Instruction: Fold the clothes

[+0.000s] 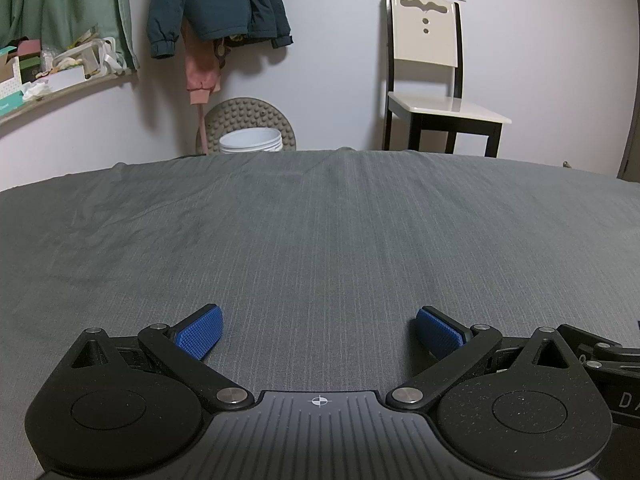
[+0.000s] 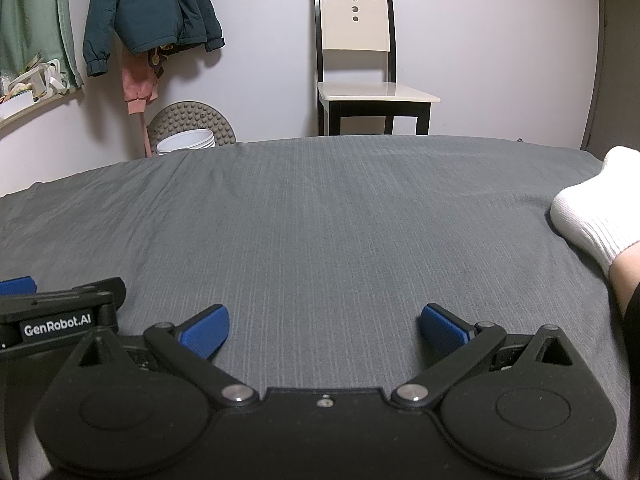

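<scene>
Both grippers rest low over a grey bed sheet [image 1: 320, 220], side by side and pointing the same way toward the far wall. The left gripper [image 1: 319, 330] has its jaws spread wide with nothing between them, and the right gripper [image 2: 325, 330] likewise stands fully open and empty; the left one's body also shows at the left edge of the right wrist view. No garment to fold is visible in either view: the sheet ahead of the jaws is bare apart from soft creases, so the clothes must lie somewhere outside these frames, and where exactly cannot be told. The step in hand, by my judgement, is to find and fetch a garment, and it would be done well by keeping the jaws open while turning the grippers toward the clothing, then laying it flat in the open middle of the bed, where there is room to spread it. A person's foot in a white sock [image 2: 592, 216] rests on the sheet at the right (worth keeping clear of when spreading cloth). A teal jacket [image 1: 218, 4] hangs on the wall beyond the bed, well apart from both grippers, near a cream chair [image 1: 434, 68]; whether it belongs to the task cannot be told.
</scene>
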### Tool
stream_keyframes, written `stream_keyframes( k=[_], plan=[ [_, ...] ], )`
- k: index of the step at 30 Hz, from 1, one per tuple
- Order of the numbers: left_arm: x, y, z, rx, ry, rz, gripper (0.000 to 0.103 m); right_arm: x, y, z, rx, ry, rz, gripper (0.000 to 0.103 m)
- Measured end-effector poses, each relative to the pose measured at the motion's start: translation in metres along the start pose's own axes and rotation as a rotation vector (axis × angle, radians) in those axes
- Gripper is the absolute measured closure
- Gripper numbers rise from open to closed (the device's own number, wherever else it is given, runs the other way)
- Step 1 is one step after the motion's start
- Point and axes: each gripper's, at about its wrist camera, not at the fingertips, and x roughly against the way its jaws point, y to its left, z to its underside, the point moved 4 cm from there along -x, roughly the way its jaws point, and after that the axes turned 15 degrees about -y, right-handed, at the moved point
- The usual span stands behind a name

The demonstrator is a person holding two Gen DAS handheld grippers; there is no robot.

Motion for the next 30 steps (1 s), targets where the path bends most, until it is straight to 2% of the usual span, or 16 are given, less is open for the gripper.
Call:
stream_keyframes(
  k=[30],
  plan=[
    [-0.0012, 0.0001, -0.0025, 0.003, 0.003, -0.002, 0.0, 0.0019, 0.001, -0.0031, 0.0, 0.002, 0.007, 0.0]
  ],
)
